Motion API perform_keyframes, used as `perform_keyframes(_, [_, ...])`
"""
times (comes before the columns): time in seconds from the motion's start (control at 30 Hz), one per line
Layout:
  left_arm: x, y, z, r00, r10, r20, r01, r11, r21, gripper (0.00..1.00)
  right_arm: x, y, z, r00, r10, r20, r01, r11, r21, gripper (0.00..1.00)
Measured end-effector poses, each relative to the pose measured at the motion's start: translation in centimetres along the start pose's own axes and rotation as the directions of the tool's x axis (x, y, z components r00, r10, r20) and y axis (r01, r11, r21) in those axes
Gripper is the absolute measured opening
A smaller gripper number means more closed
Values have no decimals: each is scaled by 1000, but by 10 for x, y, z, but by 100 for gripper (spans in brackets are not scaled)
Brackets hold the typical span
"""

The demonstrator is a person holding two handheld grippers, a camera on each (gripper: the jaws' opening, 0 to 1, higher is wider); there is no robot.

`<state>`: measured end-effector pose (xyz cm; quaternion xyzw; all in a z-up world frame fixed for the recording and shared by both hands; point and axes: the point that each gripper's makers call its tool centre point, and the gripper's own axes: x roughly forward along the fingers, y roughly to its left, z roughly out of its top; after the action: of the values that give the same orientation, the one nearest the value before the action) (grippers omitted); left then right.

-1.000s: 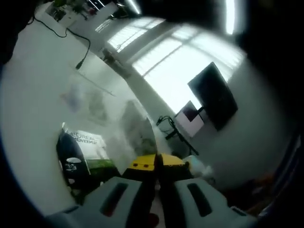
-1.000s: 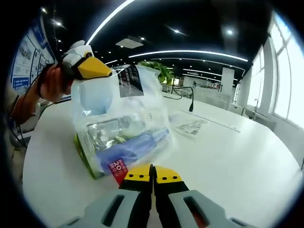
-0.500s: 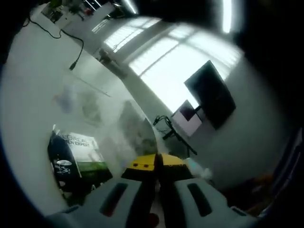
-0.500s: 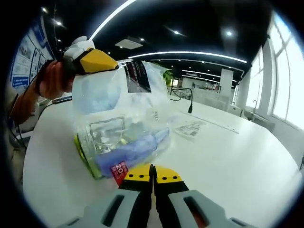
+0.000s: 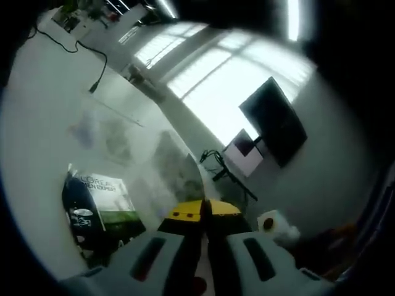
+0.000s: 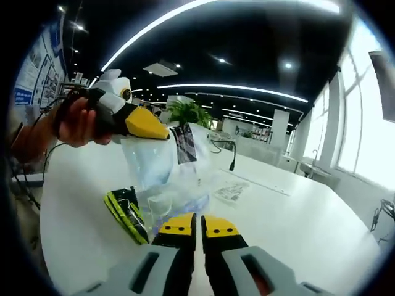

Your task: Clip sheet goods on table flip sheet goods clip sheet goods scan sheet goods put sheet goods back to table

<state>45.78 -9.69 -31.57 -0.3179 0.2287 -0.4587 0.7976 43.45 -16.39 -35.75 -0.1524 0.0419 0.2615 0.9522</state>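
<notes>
A clear plastic bag (image 6: 176, 176) hangs over the white table (image 6: 296, 234), with a green and black box (image 6: 126, 213) low in it. My left gripper (image 6: 162, 132), held by a hand (image 6: 77, 120), is shut on the bag's top edge. In the left gripper view the jaws (image 5: 203, 213) are closed on the hazy film, and the box (image 5: 99, 203) shows through it at lower left. My right gripper (image 6: 200, 225) is shut just below the bag's lower edge, with nothing seen between its tips. Its white body (image 5: 274, 225) enters the left gripper view from the right.
A printed sheet (image 6: 231, 191) lies on the table beyond the bag, beside a black gooseneck cable (image 6: 231, 157). A potted plant (image 6: 188, 114) stands at the far edge. A dark monitor (image 5: 274, 123) hangs on the wall by bright windows.
The bag now looks much smaller and farther in the right gripper view, and the left gripper holds it higher. The right gripper's body has come into the left gripper view.
</notes>
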Motion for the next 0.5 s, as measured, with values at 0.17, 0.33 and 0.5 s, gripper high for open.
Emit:
perform_keyframes(0.17, [1, -1, 0, 1000, -1, 3, 1, 1000, 0, 0, -19, 12, 24, 998, -6, 55, 7, 1000, -14, 6])
perform_keyframes(0.33, [2, -2, -1, 1000, -3, 10, 3, 1000, -9, 0, -32, 33, 41, 996, 17, 89, -13, 999, -47, 11])
perform_keyframes(0.5, [4, -5, -2, 1000, -6, 11, 6, 1000, -7, 0, -29, 48, 49, 995, 16, 98, -9, 997, -76, 18])
